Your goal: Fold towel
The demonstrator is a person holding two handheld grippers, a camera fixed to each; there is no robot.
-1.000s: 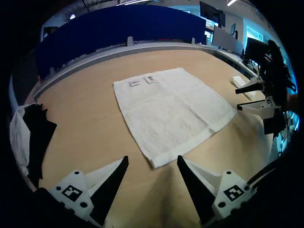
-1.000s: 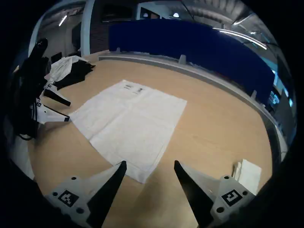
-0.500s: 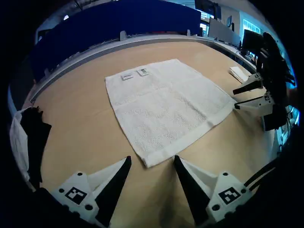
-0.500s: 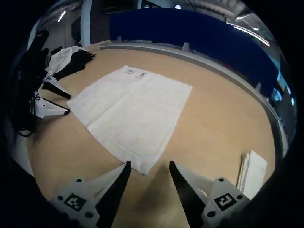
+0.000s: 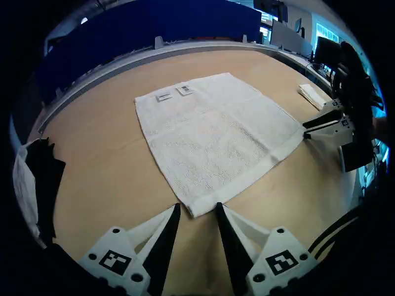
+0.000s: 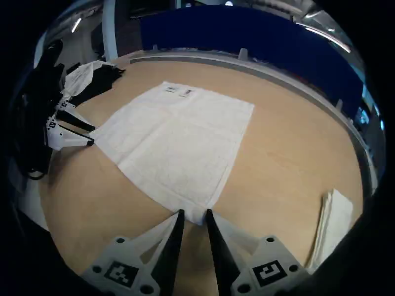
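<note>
A white towel (image 5: 217,133) lies flat on the wooden table (image 5: 98,158), with two small labels near its far edge. My left gripper (image 5: 196,207) is low over the table, and the towel's near corner (image 5: 194,211) lies in the gap between its narrowed fingers. My right gripper (image 6: 193,213) straddles another corner (image 6: 197,219), its fingers close together but not visibly pinching the cloth. That right gripper (image 5: 304,130) also appears at the towel's right corner. The left gripper (image 6: 92,136) is seen at the towel's left corner.
A heap of black and white cloth (image 5: 37,182) sits at the table's left edge. A small folded white towel (image 6: 333,219) lies near the right edge. A blue partition (image 5: 148,29) runs behind the table, with monitors (image 5: 326,52) beyond.
Both grippers have come down and forward to the towel's near corners. Their fingers have narrowed markedly, the right pair more than the left.
</note>
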